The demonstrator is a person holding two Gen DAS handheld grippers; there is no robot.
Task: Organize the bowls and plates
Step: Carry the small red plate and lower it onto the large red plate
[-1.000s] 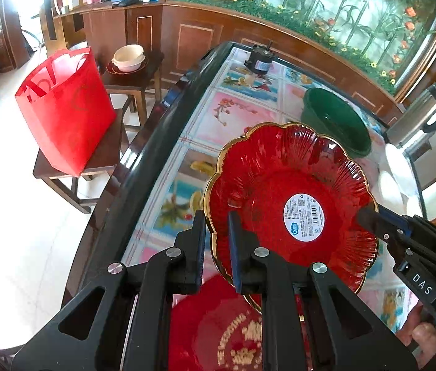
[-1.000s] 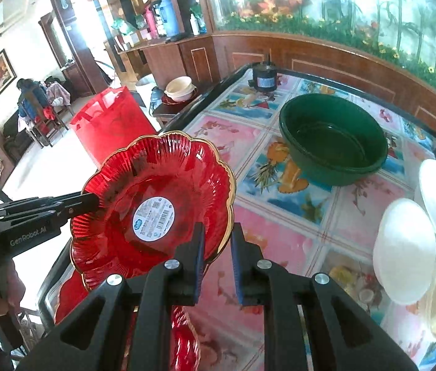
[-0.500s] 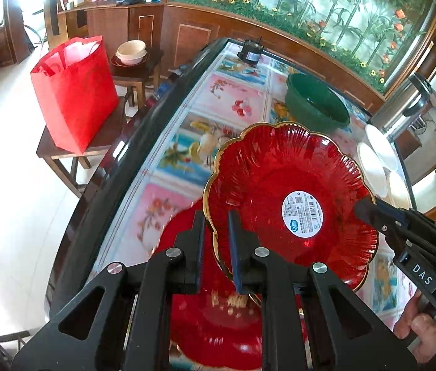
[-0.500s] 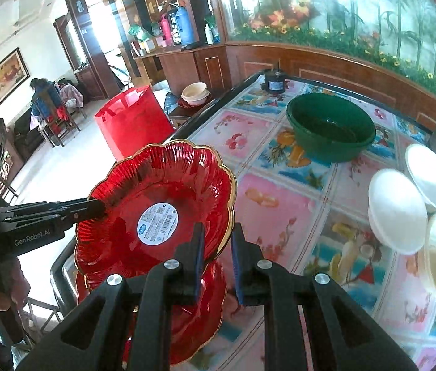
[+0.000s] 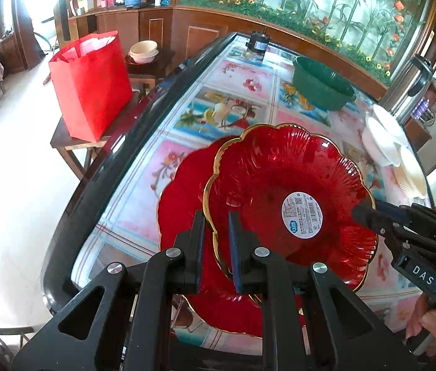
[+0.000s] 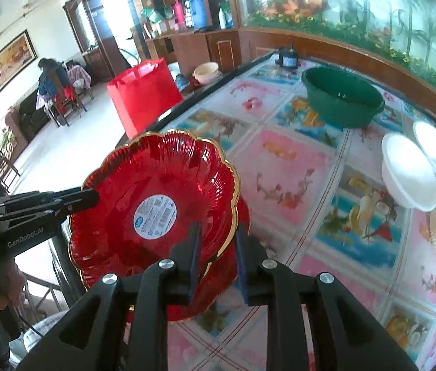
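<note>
A red scalloped plate (image 5: 285, 198) with a gold rim and a white sticker is held between both grippers, just above a second red plate (image 5: 184, 198) lying on the table. My left gripper (image 5: 215, 244) is shut on the top plate's near rim. My right gripper (image 6: 217, 252) is shut on its opposite rim and also shows in the left wrist view (image 5: 369, 213). The top plate (image 6: 156, 204) and the lower plate (image 6: 227, 266) both show in the right wrist view. Several white bowls (image 6: 409, 173) sit at the table's right side.
A green basin (image 6: 341, 99) stands at the table's far end near a small dark device (image 6: 287, 58). A steel kettle (image 5: 409, 83) stands at the right edge. A red bag (image 5: 91, 83) sits on a side table left of the table, with stacked bowls (image 5: 143, 52) behind it.
Both grippers have carried the top plate down and towards the table's near end. The second red plate underneath has come into fuller view, and the top plate now sits close over it.
</note>
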